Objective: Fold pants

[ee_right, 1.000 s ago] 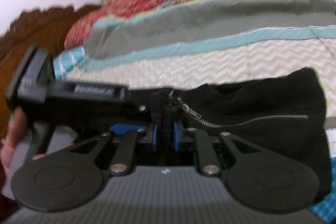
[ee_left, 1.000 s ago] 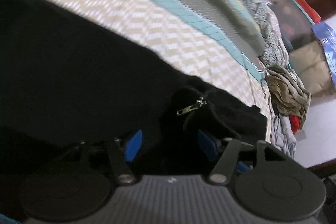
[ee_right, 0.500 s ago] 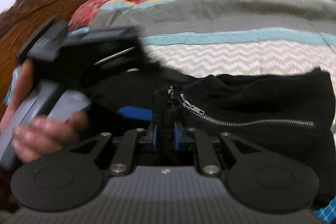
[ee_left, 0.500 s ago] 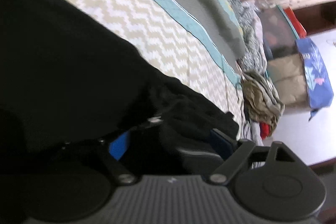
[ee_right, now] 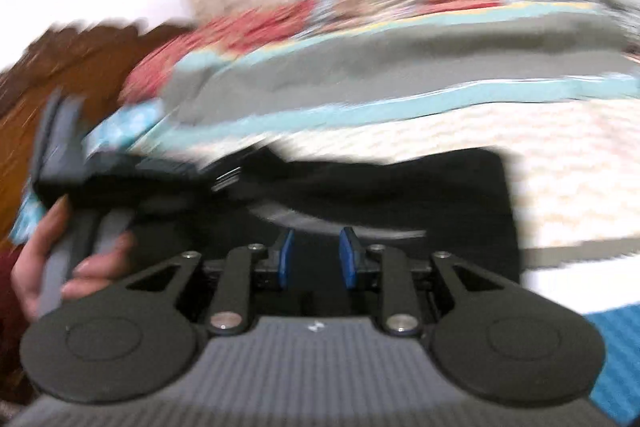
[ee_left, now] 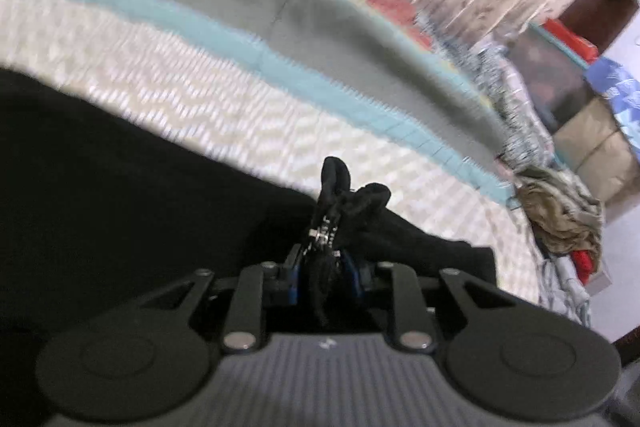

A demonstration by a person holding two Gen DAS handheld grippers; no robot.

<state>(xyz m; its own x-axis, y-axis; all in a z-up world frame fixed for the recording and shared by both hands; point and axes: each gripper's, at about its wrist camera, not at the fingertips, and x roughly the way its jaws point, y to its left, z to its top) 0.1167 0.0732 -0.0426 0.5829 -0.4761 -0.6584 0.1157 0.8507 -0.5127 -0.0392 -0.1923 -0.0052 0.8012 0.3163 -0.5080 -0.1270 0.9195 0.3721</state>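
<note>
Black pants (ee_right: 400, 195) lie bunched on the bed (ee_left: 200, 95), fold unfinished. Your left gripper (ee_left: 324, 277) pinches a zippered bunch; right gripper (ee_right: 316, 263) fingers apart, empty. Flattening and final folds remain.

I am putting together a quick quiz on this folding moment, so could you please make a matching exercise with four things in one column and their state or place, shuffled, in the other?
Things:
1. left gripper
2. right gripper
3. black pants
4. pile of clothes

States or places:
A. spread over the zigzag bedspread
B. jaws apart, nothing between them
C. heaped at the far edge of the bed
D. shut on a bunch of black fabric

Pairs: 1-D, 2-B, 3-A, 4-C
</note>
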